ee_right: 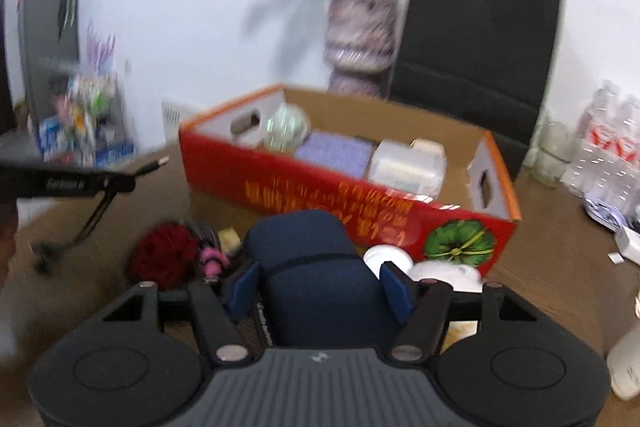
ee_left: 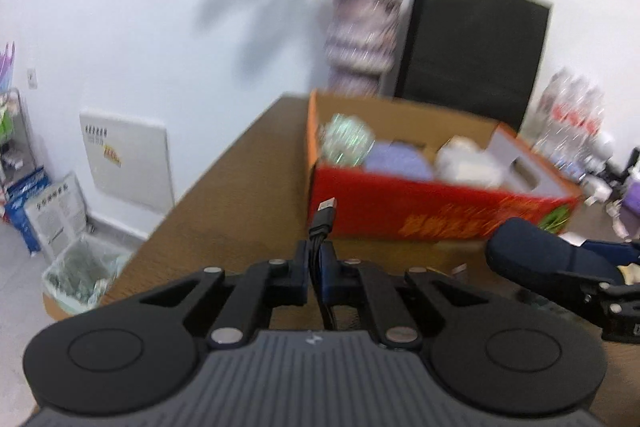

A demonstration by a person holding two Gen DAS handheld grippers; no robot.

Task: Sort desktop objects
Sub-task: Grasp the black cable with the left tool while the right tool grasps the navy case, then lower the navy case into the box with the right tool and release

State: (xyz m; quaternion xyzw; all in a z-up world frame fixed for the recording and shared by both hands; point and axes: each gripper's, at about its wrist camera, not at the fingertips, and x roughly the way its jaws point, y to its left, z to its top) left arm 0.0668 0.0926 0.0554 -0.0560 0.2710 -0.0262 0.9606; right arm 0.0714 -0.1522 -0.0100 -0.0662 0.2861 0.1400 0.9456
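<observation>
My left gripper [ee_left: 318,267] is shut on a black USB cable [ee_left: 322,223]; its metal plug sticks up past the fingertips, in front of the red cardboard box [ee_left: 400,203]. In the right wrist view the same cable [ee_right: 154,165] hangs down from the left gripper [ee_right: 68,183] to the table. My right gripper [ee_right: 320,291] has its blue pads [ee_right: 246,291] against both sides of a dark blue case [ee_right: 312,251], just before the box [ee_right: 320,195]. The case [ee_left: 548,259] also shows at the right of the left wrist view. The box holds a glittery ball [ee_right: 286,125], a purple pad [ee_right: 334,151] and a white container [ee_right: 408,163].
On the brown table [ee_right: 540,247] lie a red pompom [ee_right: 166,259], a small pink figure [ee_right: 212,261] and white round lids [ee_right: 388,259]. A flower vase [ee_right: 360,39] and black paper bag [ee_right: 476,47] stand behind the box. Water bottles [ee_right: 608,147] stand right. A bin [ee_left: 80,271] sits on the floor.
</observation>
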